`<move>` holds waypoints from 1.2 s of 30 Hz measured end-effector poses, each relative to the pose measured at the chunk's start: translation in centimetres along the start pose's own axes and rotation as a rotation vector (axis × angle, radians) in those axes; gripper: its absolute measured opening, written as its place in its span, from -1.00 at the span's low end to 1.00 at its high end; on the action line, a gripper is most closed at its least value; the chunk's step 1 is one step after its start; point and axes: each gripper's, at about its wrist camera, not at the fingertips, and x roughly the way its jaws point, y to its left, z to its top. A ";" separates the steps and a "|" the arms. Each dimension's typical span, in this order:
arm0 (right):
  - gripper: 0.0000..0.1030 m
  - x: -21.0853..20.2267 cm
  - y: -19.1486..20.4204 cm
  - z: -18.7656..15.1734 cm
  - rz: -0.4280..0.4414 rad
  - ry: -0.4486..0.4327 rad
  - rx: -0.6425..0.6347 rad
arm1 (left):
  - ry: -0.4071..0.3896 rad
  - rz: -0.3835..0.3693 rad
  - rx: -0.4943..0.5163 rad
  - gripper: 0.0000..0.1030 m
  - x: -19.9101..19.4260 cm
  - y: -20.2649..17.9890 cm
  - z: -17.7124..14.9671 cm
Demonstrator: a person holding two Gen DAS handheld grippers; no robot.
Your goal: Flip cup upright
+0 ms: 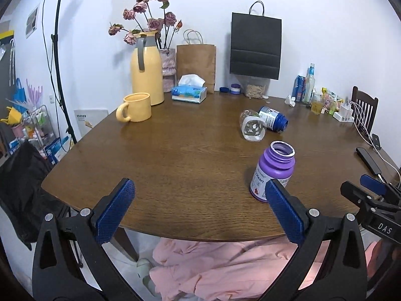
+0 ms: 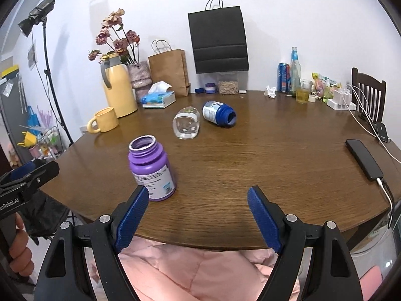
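Note:
A clear glass cup (image 1: 252, 125) (image 2: 186, 123) lies on its side in the middle of the brown table (image 1: 190, 160) (image 2: 263, 155). A blue bottle (image 1: 273, 119) (image 2: 218, 113) lies on its side next to it. A purple bottle (image 1: 273, 171) (image 2: 151, 169) without a cap stands upright near the front edge. My left gripper (image 1: 200, 195) is open and empty at the front edge, left of the purple bottle. My right gripper (image 2: 198, 199) is open and empty at the front edge, right of the purple bottle.
A yellow mug (image 1: 135, 107) and yellow thermos (image 1: 146, 69) stand at the back left with a tissue box (image 1: 189, 92), flowers and paper bags (image 1: 255, 46). Bottles and a glass (image 2: 302, 91) line the back right. A black phone (image 2: 363, 159) lies at the right edge.

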 end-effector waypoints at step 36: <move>0.65 -0.6 -0.5 0.5 -0.003 -0.027 0.021 | -0.029 -0.006 0.050 1.00 -0.8 -0.8 0.1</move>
